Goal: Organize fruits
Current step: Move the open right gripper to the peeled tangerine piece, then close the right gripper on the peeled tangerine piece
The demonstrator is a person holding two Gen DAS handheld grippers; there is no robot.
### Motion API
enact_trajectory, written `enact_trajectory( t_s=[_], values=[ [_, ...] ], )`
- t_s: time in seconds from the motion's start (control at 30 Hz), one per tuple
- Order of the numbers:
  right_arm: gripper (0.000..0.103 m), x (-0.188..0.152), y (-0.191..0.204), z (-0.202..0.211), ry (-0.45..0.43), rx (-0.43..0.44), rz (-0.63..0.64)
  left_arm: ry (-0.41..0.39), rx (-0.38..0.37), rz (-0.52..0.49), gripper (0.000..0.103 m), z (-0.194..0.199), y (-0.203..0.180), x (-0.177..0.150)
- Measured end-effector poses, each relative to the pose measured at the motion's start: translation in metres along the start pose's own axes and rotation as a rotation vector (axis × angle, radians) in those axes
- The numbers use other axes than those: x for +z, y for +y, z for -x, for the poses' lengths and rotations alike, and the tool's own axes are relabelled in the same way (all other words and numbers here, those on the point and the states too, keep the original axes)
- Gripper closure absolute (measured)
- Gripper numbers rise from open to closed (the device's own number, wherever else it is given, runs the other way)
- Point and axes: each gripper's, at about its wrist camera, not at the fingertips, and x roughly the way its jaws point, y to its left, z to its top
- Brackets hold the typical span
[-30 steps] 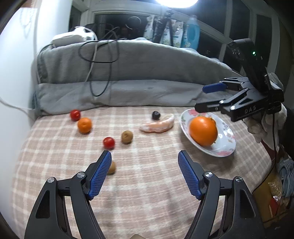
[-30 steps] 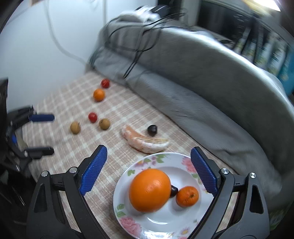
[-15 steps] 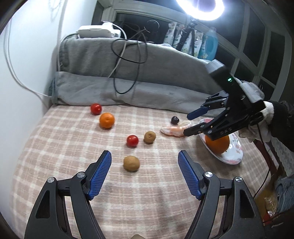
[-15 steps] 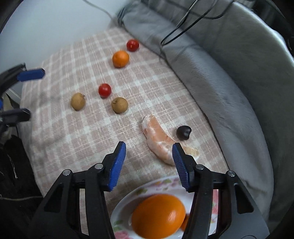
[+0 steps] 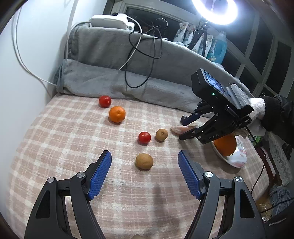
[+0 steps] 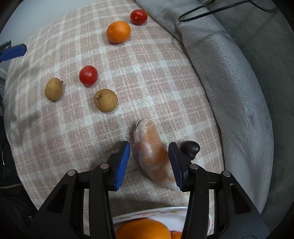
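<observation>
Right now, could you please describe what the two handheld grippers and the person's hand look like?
Both grippers, left and right, have black angular frames, silver screws and ribbed blue pads. The right one carries a black camera block with a small screen, white "DAS" lettering and a thin black cable. Its hand wears a white knit glove and dark sleeve.

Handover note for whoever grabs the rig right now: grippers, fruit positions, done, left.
Right gripper: pointing down, jaws closing around the peeled citrus segment on the checked cloth; one pad looks to touch it, the other is still clear of it, not gripped yet.
Left gripper: open, empty, hovering near a brown longan.
On the plate: big orange; something small and orange beside it, mostly hidden.
On the cloth: second longan, two cherry tomatoes, small mandarin, dark fruit.
Left: finish the grasp, plate the segment, then the other loose fruit.
</observation>
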Motion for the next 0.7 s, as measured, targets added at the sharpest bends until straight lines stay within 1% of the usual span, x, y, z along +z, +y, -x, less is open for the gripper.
enact_trajectory(
  t_s=[0.13,0.2,0.27,0.4,0.57,0.7],
  values=[
    [0.059,0.003,0.002,-0.002,0.014,0.010,0.019,0.001,-0.004,0.005,0.028,-0.002,0.003,0.000],
    [0.062,-0.001,0.004,0.000,0.019,0.015,0.020,0.002,-0.005,0.009,0.028,-0.003,0.004,0.000],
    [0.066,0.005,0.003,-0.002,0.022,0.018,0.013,0.004,-0.005,0.013,0.028,-0.004,0.006,-0.001],
    [0.067,0.008,-0.003,-0.005,0.025,0.031,-0.009,0.008,-0.007,0.020,0.028,-0.004,0.007,-0.001],
    [0.072,0.014,-0.012,-0.007,0.004,0.019,-0.036,0.010,-0.004,0.019,0.028,-0.005,0.006,-0.002],
    [0.076,0.017,-0.017,0.005,-0.037,0.008,-0.080,0.010,-0.006,0.020,0.028,-0.005,0.005,-0.002]
  ],
)
